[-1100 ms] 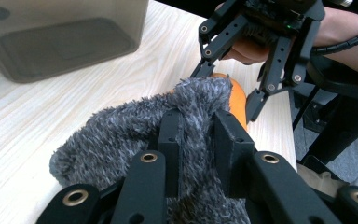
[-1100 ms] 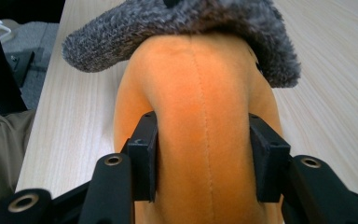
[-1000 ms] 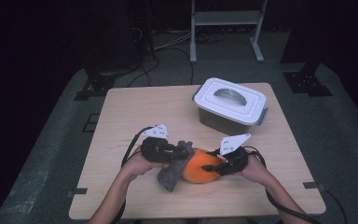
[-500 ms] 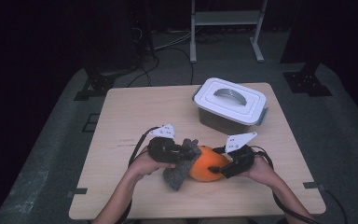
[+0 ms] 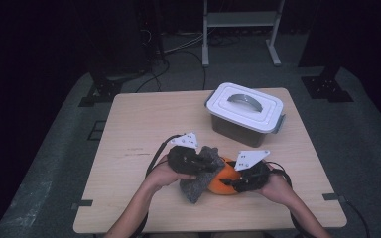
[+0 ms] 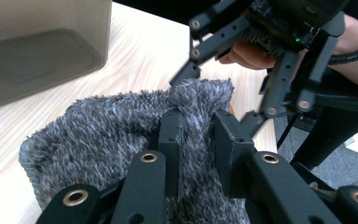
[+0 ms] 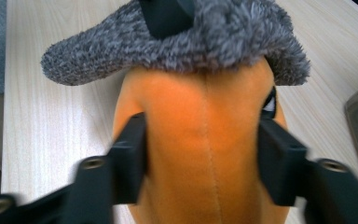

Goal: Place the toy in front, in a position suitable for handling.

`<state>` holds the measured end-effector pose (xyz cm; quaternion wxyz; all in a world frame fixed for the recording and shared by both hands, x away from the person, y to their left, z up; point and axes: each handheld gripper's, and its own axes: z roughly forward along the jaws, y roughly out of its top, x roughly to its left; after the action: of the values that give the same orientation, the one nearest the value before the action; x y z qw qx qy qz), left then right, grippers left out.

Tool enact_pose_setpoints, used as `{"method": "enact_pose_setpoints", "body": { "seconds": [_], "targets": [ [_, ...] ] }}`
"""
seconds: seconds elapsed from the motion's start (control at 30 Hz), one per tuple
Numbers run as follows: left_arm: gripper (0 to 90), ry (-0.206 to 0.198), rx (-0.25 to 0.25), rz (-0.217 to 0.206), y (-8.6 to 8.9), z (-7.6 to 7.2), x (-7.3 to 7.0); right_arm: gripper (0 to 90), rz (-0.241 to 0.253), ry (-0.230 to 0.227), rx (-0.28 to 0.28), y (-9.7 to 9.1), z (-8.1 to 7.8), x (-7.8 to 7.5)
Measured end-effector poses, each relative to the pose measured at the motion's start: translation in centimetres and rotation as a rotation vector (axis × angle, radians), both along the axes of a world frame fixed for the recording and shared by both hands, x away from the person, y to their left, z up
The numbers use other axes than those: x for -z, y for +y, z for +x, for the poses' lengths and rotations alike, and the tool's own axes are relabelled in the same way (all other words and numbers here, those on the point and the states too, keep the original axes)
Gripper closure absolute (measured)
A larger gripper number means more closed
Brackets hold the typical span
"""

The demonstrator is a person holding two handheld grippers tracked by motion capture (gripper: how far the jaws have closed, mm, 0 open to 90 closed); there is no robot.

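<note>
A round orange plush toy (image 5: 224, 182) lies near the table's front edge, with a fuzzy grey cloth (image 5: 197, 187) draped over its left end. In the left gripper view, my left gripper (image 6: 196, 135) is shut on a raised fold of the grey cloth (image 6: 98, 126). In the right gripper view, my right gripper (image 7: 203, 149) has the orange toy (image 7: 200, 186) between its jaws. They have just been closing, and both pads press its sides. The grey cloth (image 7: 223, 37) caps the toy's far end. From above, the left gripper (image 5: 203, 166) and right gripper (image 5: 230, 184) face each other across the toy.
A grey storage box with a white handled lid (image 5: 245, 111) stands at the back right of the wooden table (image 5: 144, 124), just beyond the grippers. Its translucent wall (image 6: 42, 46) looms close in the left gripper view. Dark floor, cables and a metal stand lie behind the table.
Both hands, the toy and the cloth have shifted a little to the right. The right gripper's jaws opened wider on the toy, then closed back onto it.
</note>
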<state>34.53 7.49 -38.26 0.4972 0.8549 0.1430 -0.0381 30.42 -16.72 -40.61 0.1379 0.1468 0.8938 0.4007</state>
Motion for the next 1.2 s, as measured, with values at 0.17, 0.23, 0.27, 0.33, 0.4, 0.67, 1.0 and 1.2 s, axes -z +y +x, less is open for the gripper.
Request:
{"method": "enact_pose_setpoints", "body": {
  "seconds": [0.17, 0.23, 0.27, 0.33, 0.4, 0.67, 1.0, 1.2],
  "targets": [
    [74.0, -0.014, -0.016, -0.013, 1.0, 0.1, -0.8, 54.2, 0.072, 0.028, -0.020, -0.2, 0.4, -0.3],
    [74.0, -0.027, -0.019, -0.025, 1.8, 0.1, -1.4, 54.2, 0.146, 0.059, -0.049, 0.1, 0.9, -0.6],
    [74.0, -0.035, -0.021, -0.034, 2.1, 0.0, -1.8, 54.2, 0.146, 0.059, -0.049, 0.1, 0.9, -0.6],
    [74.0, -0.044, -0.022, -0.040, 2.9, -0.4, -2.4, 54.2, 0.201, 0.079, -0.082, 0.6, 1.2, -0.7],
    [74.0, -0.047, -0.030, -0.043, 3.5, -0.7, -2.6, 54.1, 0.225, 0.079, -0.118, 1.4, 1.4, -0.7],
    [74.0, -0.006, -0.048, -0.048, 4.6, -0.5, -1.1, 51.3, 0.202, 0.102, -0.221, 2.8, 1.9, 0.7],
    [74.0, 0.007, -0.043, -0.042, 4.0, -0.1, -0.7, 49.5, 0.210, 0.119, -0.205, -0.5, 2.4, 1.4],
    [74.0, 0.005, -0.023, -0.040, 2.9, -0.2, -0.6, 45.9, 0.221, 0.133, -0.207, -2.2, 2.8, 1.8]
  ]
}}
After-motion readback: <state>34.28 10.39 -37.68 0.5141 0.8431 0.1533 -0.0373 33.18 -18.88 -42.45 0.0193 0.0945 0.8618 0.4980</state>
